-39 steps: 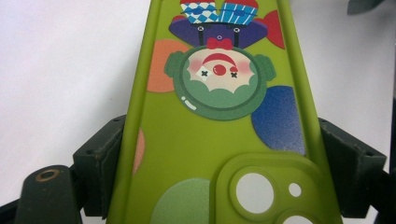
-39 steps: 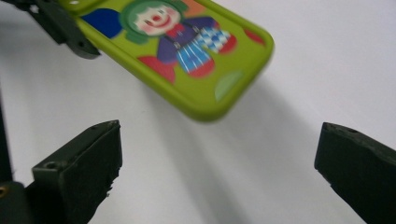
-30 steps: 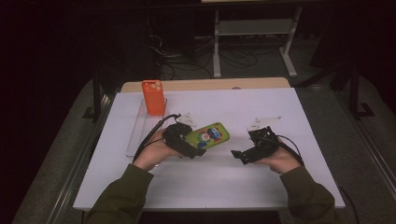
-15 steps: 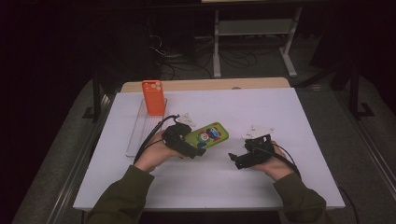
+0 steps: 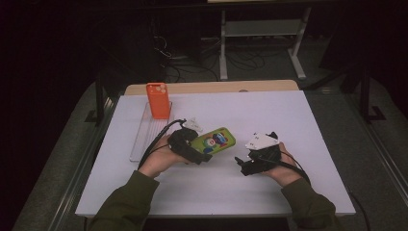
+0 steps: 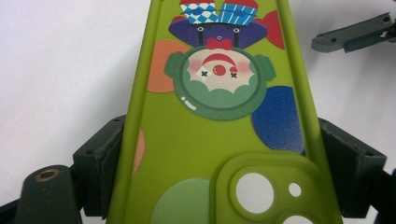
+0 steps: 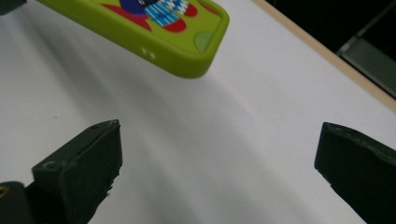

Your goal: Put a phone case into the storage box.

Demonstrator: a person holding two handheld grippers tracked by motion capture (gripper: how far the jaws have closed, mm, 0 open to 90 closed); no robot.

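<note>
one clear tray (image 5: 139, 139) lies at the table's left with one orange phone case (image 5: 158, 100) standing upright at its far end. the left gripper (image 5: 192, 150) is clamped on the camera end of the one green phone case (image 5: 217, 140) (printed with a clown and coloured dots), held just above the white table (image 5: 288, 115). its long axis runs from the gripper toward the far right. the right gripper (image 5: 242, 164) is near it, jaws wide apart around nothing.
</note>
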